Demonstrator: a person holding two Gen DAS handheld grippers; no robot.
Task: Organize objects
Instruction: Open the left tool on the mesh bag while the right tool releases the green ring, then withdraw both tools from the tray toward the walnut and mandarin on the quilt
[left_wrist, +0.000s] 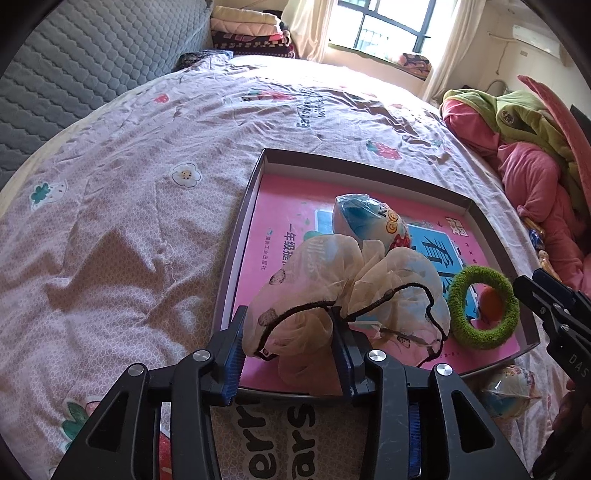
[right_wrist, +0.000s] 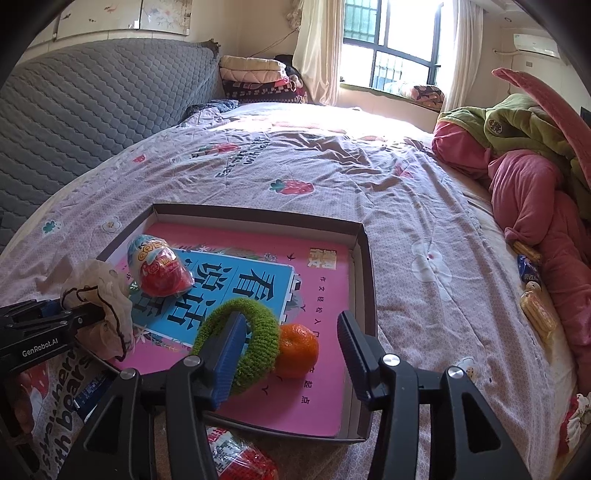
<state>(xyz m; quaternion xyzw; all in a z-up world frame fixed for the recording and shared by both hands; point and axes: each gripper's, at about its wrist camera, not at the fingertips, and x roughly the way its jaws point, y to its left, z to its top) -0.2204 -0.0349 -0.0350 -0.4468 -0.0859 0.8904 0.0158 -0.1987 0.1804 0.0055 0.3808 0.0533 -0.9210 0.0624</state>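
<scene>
Two grippers of mine hang over the near edge of a shallow box (right_wrist: 364, 258) that sits on the bed (right_wrist: 406, 206). My left gripper (left_wrist: 288, 350) has its jaws partly apart, with a sheer beige scrunchie (left_wrist: 347, 280) between them. The cloth lies against the left pad and over the right finger, but I cannot tell whether the pads press it. Its black-edged frills spill forward onto the pink book (right_wrist: 258, 273) that lines the box floor. From the right wrist view the same scrunchie sits at the near left corner of the box, draped over the rim there.

My right gripper (right_wrist: 291, 350) stands partly open too. Its left finger (right_wrist: 229, 354) pokes through the hole of a green fuzzy ring (right_wrist: 258, 354), which leans on that finger; the right finger stands clear, near the box's right wall. An orange (right_wrist: 299, 350) lies between the two fingers, touching the ring's right side and neither pad.

A wrapped egg toy (right_wrist: 159, 267), red and blue, lies farther in, on the book's left part, just beyond the scrunchie. Another wrapped egg (left_wrist: 511, 387) rests on the bedsheet outside the box's near rim, close to my right gripper.

Pink and green bedding (right_wrist: 524, 177) is heaped along the right side of the bed, with small snack packets (right_wrist: 532, 291) beside it.
</scene>
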